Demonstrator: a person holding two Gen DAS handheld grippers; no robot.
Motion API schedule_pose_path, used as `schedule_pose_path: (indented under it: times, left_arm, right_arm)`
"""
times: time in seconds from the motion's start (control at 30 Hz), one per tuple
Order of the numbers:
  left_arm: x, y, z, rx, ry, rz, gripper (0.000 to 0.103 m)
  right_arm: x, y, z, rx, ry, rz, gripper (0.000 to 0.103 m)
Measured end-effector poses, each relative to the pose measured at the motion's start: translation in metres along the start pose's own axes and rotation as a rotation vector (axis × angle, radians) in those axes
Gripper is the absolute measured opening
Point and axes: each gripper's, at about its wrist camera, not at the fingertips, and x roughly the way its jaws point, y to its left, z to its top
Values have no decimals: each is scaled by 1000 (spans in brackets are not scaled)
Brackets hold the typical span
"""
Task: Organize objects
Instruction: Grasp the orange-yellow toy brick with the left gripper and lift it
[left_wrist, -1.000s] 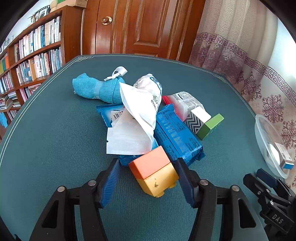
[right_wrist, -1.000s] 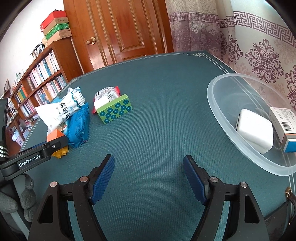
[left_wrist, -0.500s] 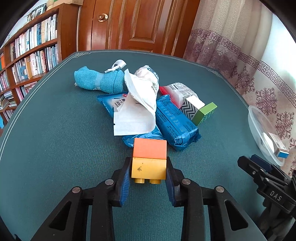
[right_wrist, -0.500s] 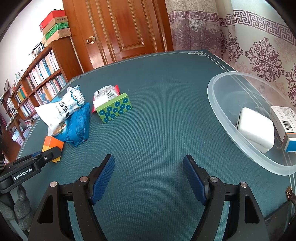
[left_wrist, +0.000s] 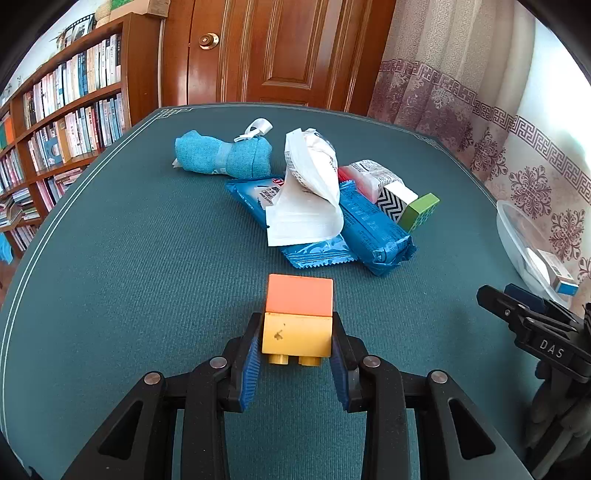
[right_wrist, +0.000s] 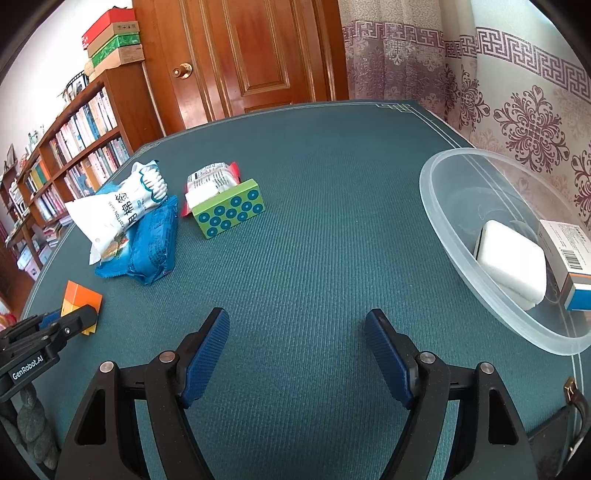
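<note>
My left gripper (left_wrist: 296, 334) is shut on an orange-and-yellow toy block (left_wrist: 298, 317) and holds it near the table's front, clear of the pile. The block also shows in the right wrist view (right_wrist: 79, 301). The pile holds a white cotton swab bag (left_wrist: 310, 192), blue snack packs (left_wrist: 373, 232), a blue rolled cloth (left_wrist: 221, 157), a green dotted block (right_wrist: 231, 212) and a red-and-white packet (right_wrist: 212, 177). My right gripper (right_wrist: 297, 345) is open and empty over bare cloth. A clear plastic bowl (right_wrist: 439, 206) at the right holds a white sponge (right_wrist: 511, 264) and a small box (right_wrist: 570, 258).
The table has a green cloth top (right_wrist: 332, 184) with a white border line. A bookshelf (left_wrist: 55, 122) stands at the left and a wooden door (left_wrist: 280, 51) behind. A curtain (right_wrist: 517, 92) hangs at the right.
My left gripper closed on the orange-and-yellow block and drew it back from the pile toward the front. The right gripper stayed still and open.
</note>
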Motion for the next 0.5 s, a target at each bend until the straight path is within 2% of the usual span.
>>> schedule_pose_path:
  times: [0.13, 0.27, 0.37, 0.5]
  left_arm:
    - [1, -1, -3, 7, -11, 8, 34]
    - [0, 0, -4, 8, -18, 5, 34]
    - [0, 2, -4, -3, -20, -8, 34]
    - [0, 3, -5, -10, -26, -16, 34]
  right_arm:
    - [4, 22, 13, -33, -4, 67, 77]
    - [8, 56, 33, -120, -51, 105, 77]
    - [19, 76, 44, -160, -41, 143, 77]
    - [35, 97, 50, -202, -21, 151, 75]
